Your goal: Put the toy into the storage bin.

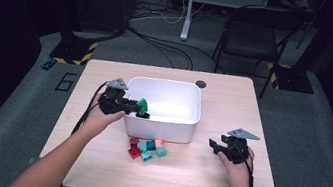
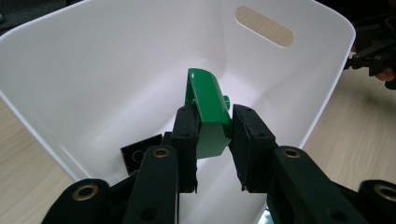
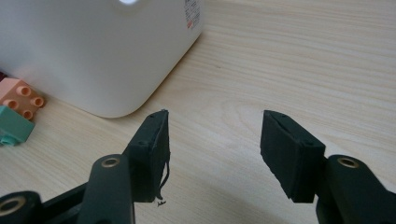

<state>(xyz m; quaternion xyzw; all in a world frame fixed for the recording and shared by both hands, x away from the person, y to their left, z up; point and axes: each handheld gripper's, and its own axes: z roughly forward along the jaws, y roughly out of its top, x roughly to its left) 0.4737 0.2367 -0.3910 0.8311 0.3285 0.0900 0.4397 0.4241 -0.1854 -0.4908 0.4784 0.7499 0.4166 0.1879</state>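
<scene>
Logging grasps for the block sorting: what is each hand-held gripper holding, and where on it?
Left hand-held gripper clamps the green block by its lower sides, over the white bin. Right hand-held gripper holds nothing.

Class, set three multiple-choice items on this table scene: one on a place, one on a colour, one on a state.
1. Where is the left gripper?
A. over the white bin
B. over the block pile
C. off the table

2. What colour is the block it holds?
A. red
B. green
C. pink

3. How do the right gripper's jaws stand?
A. shut on a block
B. shut, empty
C. open, empty

Key: 1 A, bin walls surround its jaws; 2 B, green shows between the jaws; 3 C, only bare table shows between them.
</scene>
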